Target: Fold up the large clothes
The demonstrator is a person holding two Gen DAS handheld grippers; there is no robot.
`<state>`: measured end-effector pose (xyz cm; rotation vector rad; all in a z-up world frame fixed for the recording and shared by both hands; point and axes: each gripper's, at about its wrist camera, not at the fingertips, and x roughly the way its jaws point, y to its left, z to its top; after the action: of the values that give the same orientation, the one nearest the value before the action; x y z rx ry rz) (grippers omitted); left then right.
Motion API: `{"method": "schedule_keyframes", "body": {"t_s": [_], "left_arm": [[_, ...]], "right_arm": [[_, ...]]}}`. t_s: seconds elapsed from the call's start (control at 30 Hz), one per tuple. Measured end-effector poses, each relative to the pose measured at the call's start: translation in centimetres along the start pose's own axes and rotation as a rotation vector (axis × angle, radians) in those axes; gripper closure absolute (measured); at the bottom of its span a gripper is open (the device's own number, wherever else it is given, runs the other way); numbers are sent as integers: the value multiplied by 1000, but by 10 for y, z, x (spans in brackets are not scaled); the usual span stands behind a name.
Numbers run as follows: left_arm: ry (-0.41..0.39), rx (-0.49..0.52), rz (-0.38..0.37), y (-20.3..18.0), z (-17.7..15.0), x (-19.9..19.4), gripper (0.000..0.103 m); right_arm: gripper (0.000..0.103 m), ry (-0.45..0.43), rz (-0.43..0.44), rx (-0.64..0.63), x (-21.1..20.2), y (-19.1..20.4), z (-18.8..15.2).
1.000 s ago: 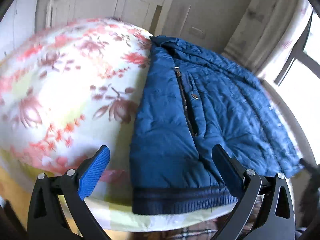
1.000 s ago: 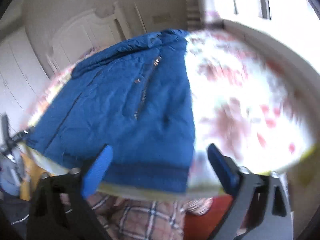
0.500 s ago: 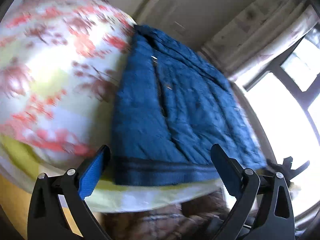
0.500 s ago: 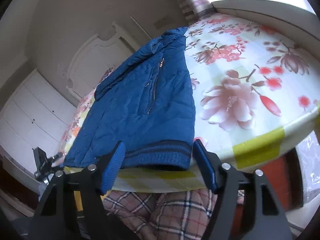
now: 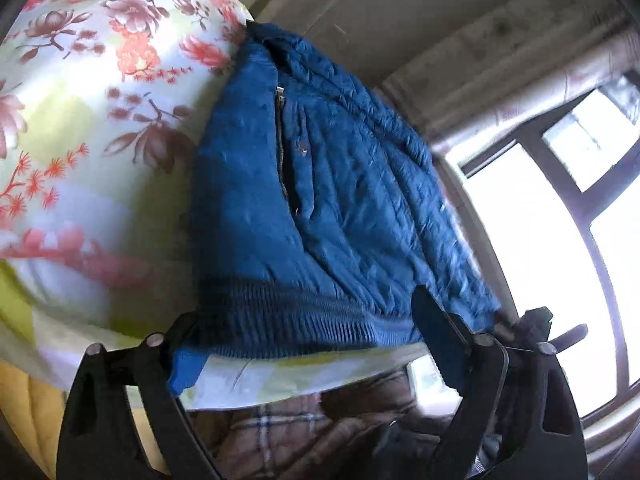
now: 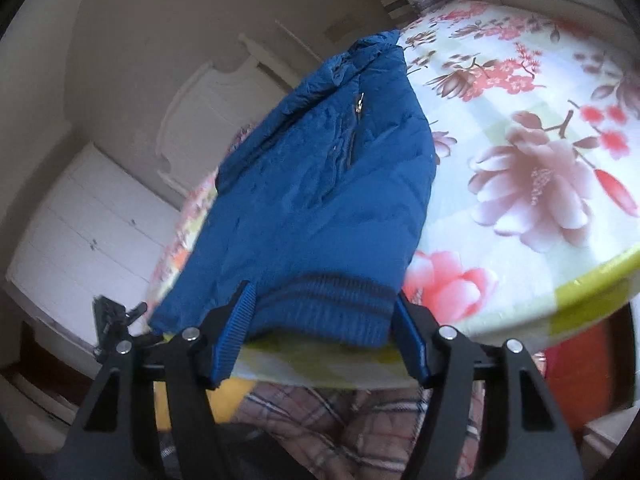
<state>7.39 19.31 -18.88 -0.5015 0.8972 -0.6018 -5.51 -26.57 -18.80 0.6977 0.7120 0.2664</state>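
Jacket: a blue quilted jacket lies lengthwise through the middle of the frame, zip up the centre, collar at the upper left.
Hem: the dark ribbed hem runs across the lower middle, at the bed's near edge.
Bedspread: a flowered bedspread fills the left half.
Left gripper: the left gripper sits at the bottom, jaws just been closing, hem between them, pads not clearly pressing.
Window: a bright window at right.
Plaid fabric: plaid cloth below the bed edge.
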Motion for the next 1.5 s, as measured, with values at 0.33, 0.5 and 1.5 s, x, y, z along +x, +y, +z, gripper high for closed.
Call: {"method": "schedule_keyframes", "body": {"t_s": [0.33, 0.5, 1.5], "left_arm": [[7, -74, -19, -1, 39, 37, 19], [15, -57, 52, -3, 37, 40, 79], [32, -328, -252, -2, 149, 38, 82]], "right_arm": [[33, -27, -72, 69, 16, 3, 22], [71, -43, -120, 0, 27, 13, 19], [70, -166, 98, -31, -24, 89, 130]]}}
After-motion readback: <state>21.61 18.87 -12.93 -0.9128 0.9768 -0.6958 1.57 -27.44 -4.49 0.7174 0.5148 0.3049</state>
